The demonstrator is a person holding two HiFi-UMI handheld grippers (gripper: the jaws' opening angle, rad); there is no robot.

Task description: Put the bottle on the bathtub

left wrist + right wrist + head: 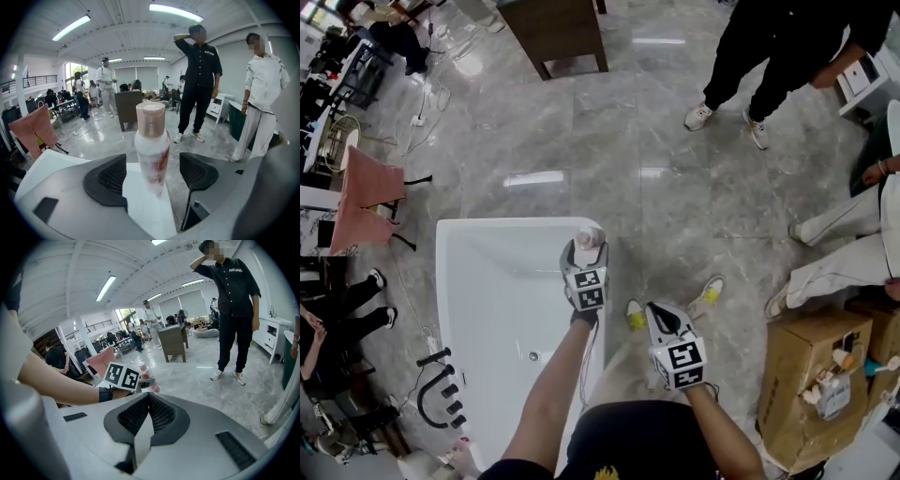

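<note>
The bottle (151, 145), white with a blurred red label and a pinkish cap, is stood upright on the bathtub (143, 208) rim, between the parted jaws of the left claw (153, 174), untouched by either. The right claw (149, 414) is seen pressed shut on nothing.

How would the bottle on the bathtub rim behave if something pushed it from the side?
Tall and narrow, the bottle stands upright on the bathtub rim, so a push near its cap would probably tip it. Both surfaces look smooth and glossy, so a low push might slide it instead. It looks like plastic, likely light.
</note>
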